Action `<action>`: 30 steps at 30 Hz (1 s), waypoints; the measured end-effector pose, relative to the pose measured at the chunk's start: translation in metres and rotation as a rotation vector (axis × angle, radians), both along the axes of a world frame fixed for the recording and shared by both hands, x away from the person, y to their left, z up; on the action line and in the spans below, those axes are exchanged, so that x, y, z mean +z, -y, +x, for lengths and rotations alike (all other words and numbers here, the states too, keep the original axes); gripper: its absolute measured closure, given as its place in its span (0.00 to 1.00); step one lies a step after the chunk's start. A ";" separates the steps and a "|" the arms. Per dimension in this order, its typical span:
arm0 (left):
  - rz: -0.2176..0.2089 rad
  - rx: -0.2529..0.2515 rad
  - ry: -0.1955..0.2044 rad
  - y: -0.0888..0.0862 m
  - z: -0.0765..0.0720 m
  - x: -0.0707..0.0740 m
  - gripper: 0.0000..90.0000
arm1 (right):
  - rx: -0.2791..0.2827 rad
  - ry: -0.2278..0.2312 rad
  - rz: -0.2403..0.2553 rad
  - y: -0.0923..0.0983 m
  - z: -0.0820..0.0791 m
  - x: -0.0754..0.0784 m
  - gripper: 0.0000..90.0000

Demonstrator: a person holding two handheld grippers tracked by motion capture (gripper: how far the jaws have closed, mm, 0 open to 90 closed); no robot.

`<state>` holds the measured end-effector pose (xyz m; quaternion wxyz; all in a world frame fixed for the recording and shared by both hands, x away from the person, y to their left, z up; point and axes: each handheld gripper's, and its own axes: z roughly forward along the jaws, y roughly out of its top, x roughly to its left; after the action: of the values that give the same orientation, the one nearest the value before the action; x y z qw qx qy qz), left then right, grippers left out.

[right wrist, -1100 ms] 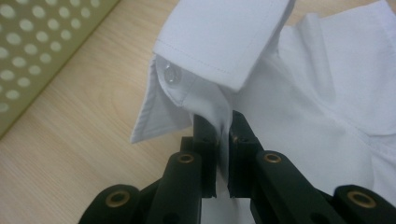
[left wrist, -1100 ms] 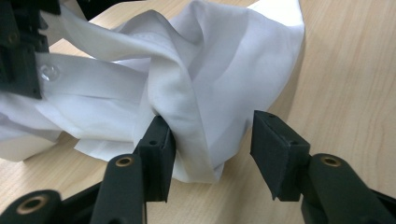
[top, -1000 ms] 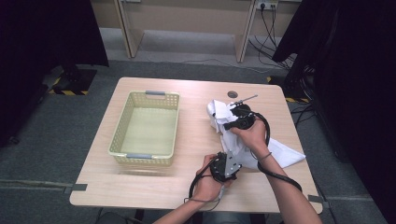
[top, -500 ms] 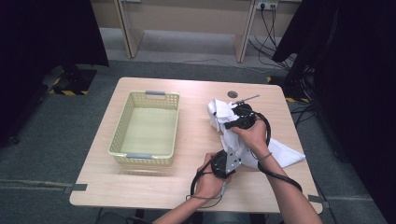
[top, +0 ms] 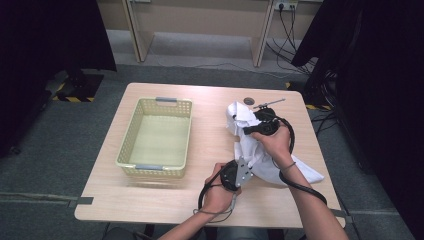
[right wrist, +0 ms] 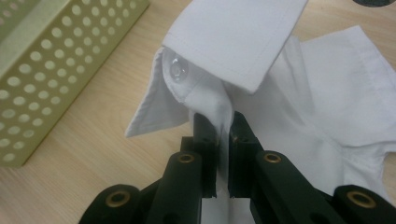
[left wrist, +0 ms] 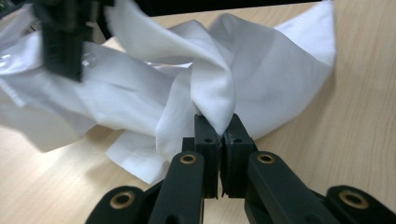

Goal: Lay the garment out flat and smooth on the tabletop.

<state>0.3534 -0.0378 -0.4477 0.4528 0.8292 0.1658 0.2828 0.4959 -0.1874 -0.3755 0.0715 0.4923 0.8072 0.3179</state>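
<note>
A white shirt (top: 272, 167) lies crumpled on the right half of the wooden table. My right gripper (right wrist: 223, 123) is shut on fabric just under the collar (right wrist: 233, 32), beside a clear button (right wrist: 179, 70), and holds that end lifted (top: 242, 131). My left gripper (left wrist: 220, 126) has just been closing and now pinches a raised fold of the shirt (left wrist: 261, 79) between its pads. In the high view it sits at the cloth's near left edge (top: 245, 164). The right gripper (left wrist: 63, 46) shows blurred at the top left of the left gripper view.
A pale yellow perforated basket (top: 127, 145) stands open on the table's left half, its wall (right wrist: 46, 70) close to the collar. A dark round disc (top: 248, 101) and a thin metal rod (top: 269, 104) lie near the far edge behind the shirt.
Both hands stay nearly where they were. The left gripper's tip has nudged into the shirt's near fold, and the cloth there looks slightly more gathered.
</note>
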 end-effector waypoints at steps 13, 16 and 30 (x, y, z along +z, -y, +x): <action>0.036 -0.019 0.085 -0.029 -0.010 0.023 0.96 | -0.088 -0.024 0.126 0.054 0.005 0.001 0.94; 0.030 -0.018 0.095 -0.030 -0.010 0.026 0.96 | -0.105 -0.034 0.127 0.062 0.005 -0.004 0.94; 0.053 -0.047 0.132 -0.026 -0.015 0.029 0.97 | -0.171 -0.082 0.037 0.095 -0.001 -0.040 0.92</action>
<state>0.3379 -0.0116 -0.4191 0.4472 0.8241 0.1083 0.3305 0.4945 -0.2828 -0.4157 0.0560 0.5733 0.7583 0.3052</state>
